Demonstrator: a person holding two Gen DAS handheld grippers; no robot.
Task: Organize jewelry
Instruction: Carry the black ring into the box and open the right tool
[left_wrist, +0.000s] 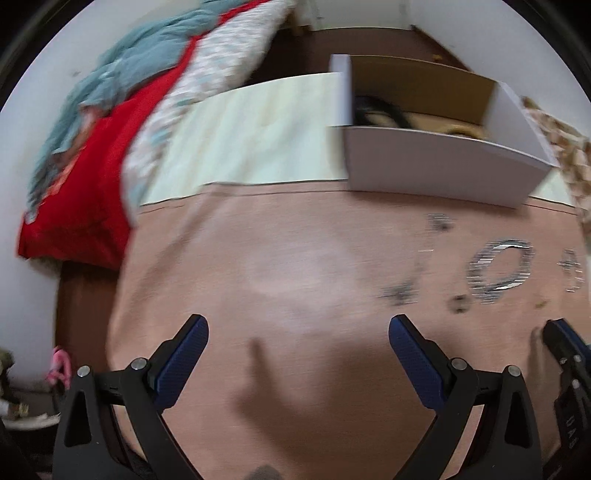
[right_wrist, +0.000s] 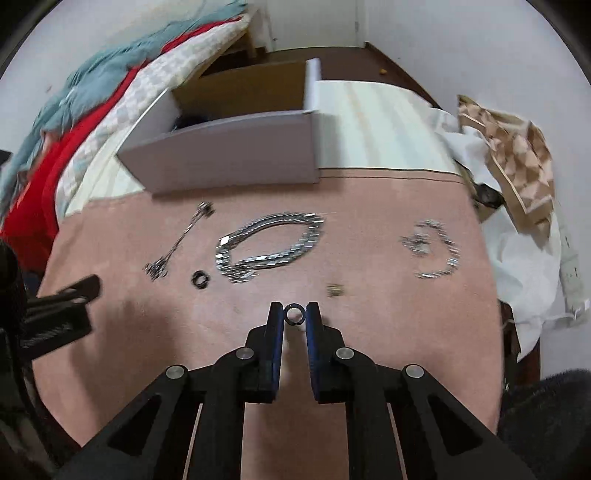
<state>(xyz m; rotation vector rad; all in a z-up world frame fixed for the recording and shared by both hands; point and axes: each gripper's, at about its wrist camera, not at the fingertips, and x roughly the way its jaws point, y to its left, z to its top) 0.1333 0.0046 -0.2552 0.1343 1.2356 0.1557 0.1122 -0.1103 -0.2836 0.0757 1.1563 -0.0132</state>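
A small dark ring (right_wrist: 294, 314) sits upright between the two blue finger pads, and they seem to pinch it. The other jewelry lies flat on the pink cloth (right_wrist: 369, 206), in front of the white box (right_wrist: 221, 155). A big shiny silver chain (right_wrist: 269, 242) makes a loop near the box. A thin dangly piece (right_wrist: 181, 240) lies slanted to its left. A second dark ring (right_wrist: 200, 278) rests just below the chain's left end. A smaller silver chain (right_wrist: 434, 245) curls far to the right. A tiny gold bit (right_wrist: 334, 290) lies below the big chain.
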